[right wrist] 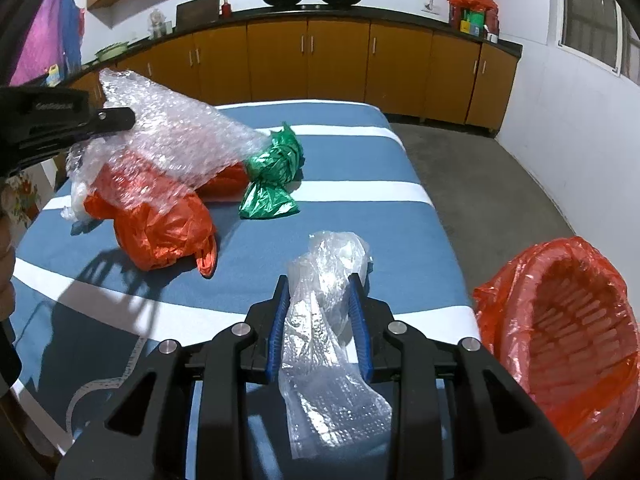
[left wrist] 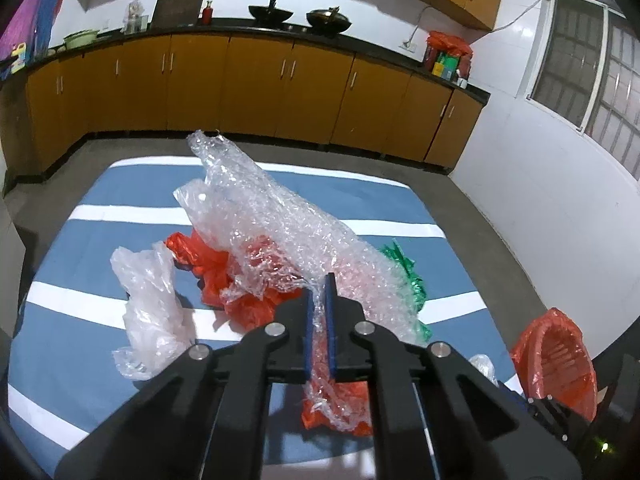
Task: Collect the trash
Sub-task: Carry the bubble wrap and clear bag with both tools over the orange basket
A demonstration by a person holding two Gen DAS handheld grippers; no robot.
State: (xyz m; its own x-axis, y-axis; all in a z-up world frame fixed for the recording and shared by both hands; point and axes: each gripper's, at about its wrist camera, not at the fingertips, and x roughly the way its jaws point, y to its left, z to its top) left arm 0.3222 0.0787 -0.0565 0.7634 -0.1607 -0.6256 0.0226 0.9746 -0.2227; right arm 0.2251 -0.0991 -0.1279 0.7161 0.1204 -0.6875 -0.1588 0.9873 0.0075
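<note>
Left gripper: fingers nearly closed, clamped on bubble wrap, raised above table. Right gripper: fingers partly closed, gripping clear bag.

left wrist: looking forward along its fingers, low and close over the striped bed, facing the cabinets | right wrist: facing likewise from the bed's right | both sharing the bubble wrap, basket

Our left gripper: black plastic linkage arms, blue finger pads, four round silver pivot screws. Our right gripper: same black body, blue ribbed pads, silver screws; faint embossed lettering on left's side at 9 o'clock.
</note>
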